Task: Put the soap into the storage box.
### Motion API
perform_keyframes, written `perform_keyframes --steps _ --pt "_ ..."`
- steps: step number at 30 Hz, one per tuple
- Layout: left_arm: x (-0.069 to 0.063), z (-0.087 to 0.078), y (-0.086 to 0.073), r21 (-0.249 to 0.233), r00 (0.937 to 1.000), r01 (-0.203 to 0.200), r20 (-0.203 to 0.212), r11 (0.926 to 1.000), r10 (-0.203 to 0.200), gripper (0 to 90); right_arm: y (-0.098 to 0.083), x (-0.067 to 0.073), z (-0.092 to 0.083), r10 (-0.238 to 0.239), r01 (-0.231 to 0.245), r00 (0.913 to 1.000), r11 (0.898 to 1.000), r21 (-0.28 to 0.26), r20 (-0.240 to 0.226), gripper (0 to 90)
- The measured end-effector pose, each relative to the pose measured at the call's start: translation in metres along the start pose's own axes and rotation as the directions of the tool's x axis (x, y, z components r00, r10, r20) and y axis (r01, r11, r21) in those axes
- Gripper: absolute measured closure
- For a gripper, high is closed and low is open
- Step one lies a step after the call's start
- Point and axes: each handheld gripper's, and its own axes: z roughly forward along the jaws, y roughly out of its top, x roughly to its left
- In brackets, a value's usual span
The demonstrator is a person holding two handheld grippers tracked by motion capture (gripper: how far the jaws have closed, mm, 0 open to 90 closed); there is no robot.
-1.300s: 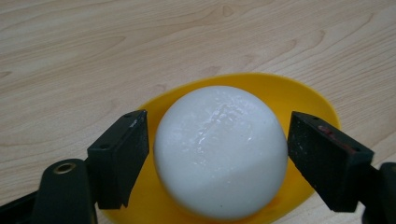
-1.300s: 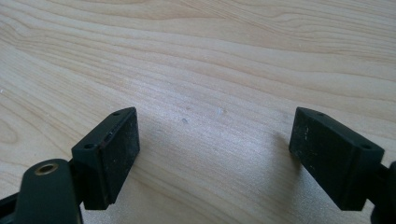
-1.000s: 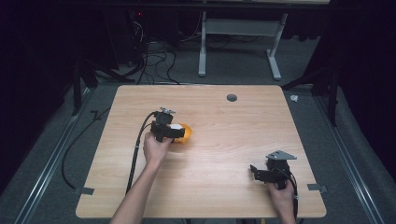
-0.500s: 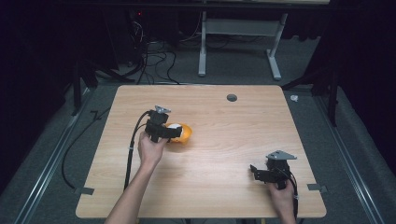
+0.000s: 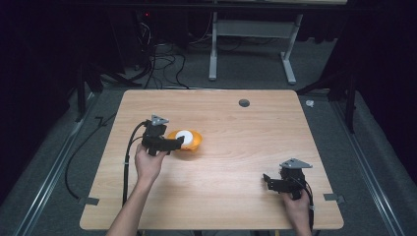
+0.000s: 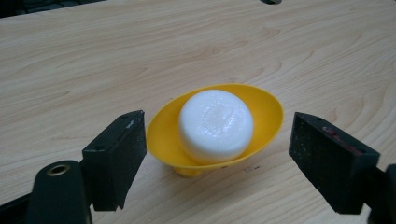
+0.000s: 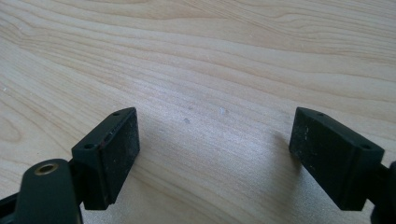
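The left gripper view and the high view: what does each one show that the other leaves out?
The left gripper view alone shows, close up, the left hand-held gripper standing open around the shallow yellow plastic bowl, touching neither side, and the small foot under the bowl.

The high view alone shows the right hand-held gripper near the table's right front corner, the person's forearms, the round dark grommet, and the grey carpet with cables behind.

Both show the bowl holding the round white puck-shaped block on the pale wooden table.

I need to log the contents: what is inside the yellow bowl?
A white round puck-like block sits inside the yellow bowl, between the open left gripper jaws. The bowl's bottom beneath it is covered.
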Motion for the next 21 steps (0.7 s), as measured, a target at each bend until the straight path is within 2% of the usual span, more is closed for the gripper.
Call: perform_keyframes --steps 8,15,18,21 --pt "0.002 -0.022 -0.012 -0.013 0.9999 -0.003 0.010 0.9999 0.003 19.4 0.000 0.000 0.000 -0.001 0.001 1.0000 1.000 0.000 -0.001 17.1" --pt "0.005 -0.037 -0.013 -0.040 0.9995 0.003 0.030 0.9992 -0.001 19.7 0.000 0.000 0.000 -0.001 0.001 1.0000 1.000 0.000 0.000 17.0" --pt "0.005 -0.042 -0.015 -0.037 0.9998 -0.006 0.018 0.9993 0.007 19.6 0.000 0.000 0.000 0.001 -0.001 1.0000 1.000 0.001 0.000 17.1" --pt "0.007 -0.051 -0.019 -0.049 0.9998 0.010 0.016 0.9987 -0.010 19.6 0.000 0.000 0.000 0.001 -0.001 1.0000 1.000 0.001 0.000 17.1"
